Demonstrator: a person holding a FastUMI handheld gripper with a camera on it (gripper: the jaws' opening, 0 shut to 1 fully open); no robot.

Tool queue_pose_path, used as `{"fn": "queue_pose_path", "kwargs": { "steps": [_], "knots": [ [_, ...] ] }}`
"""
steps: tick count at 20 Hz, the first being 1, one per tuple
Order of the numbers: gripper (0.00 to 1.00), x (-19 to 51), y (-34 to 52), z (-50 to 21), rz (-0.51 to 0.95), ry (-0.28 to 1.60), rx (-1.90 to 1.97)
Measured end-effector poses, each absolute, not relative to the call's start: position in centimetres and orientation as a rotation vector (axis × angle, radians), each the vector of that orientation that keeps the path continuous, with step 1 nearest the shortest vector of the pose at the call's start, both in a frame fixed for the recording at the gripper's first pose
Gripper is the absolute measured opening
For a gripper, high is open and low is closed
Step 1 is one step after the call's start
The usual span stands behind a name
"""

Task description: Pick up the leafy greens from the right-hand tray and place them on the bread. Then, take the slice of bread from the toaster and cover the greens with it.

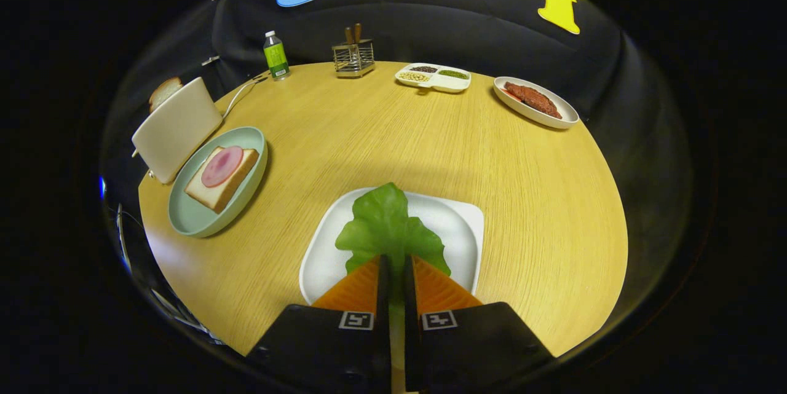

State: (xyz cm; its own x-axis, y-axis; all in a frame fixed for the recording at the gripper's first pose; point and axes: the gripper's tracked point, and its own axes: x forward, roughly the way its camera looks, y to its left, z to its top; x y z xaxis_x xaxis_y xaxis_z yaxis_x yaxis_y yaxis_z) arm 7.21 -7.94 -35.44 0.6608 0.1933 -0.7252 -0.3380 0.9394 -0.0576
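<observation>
Round and wood-grained, the tabletop (381,136) carries everything we need to place, and we take the white tray (461,228) as our landmark. On this tray lie the leafy greens (384,222), their long axis running straight away from us along the line of the fingers. Our hand-held gripper (393,268) sits at the near end of the leaf: the two orange fingers (356,286) are drawn almost together with the stem end of the greens pinched in the narrow slot between them, so we judge the leaf grasped, though whether it has left the tray floor we cannot tell. From the tray, the goal lies off to the far left: a pale green plate (246,197) holding a slice of bread (215,191) topped with a pink round slice (221,165). Just beyond that plate stands the toaster (175,126), with the second bread slice (163,91) poking from its top. Hence the coming move, as we read it, turns on one relation: the bread lies leftward and somewhat farther from the tray, so the leaf must travel across open tabletop in that direction, its free tip leading. Well beyond the tray, at the far rim, stand a green bottle (276,56), a wire holder (353,57), a divided dish (433,77) and an oval dish of reddish food (533,101), all apart from the path.
</observation>
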Motion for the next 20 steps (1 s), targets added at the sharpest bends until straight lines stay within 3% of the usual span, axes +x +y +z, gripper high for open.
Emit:
{"fn": "queue_pose_path", "kwargs": {
  "steps": [5,20],
  "knots": [
    [0.06,6.8,-7.6,-35.3,0.307,0.841,-0.122],
    [0.05,5.7,-1.4,-25.0,0.237,0.685,-0.149]
  ]
}}
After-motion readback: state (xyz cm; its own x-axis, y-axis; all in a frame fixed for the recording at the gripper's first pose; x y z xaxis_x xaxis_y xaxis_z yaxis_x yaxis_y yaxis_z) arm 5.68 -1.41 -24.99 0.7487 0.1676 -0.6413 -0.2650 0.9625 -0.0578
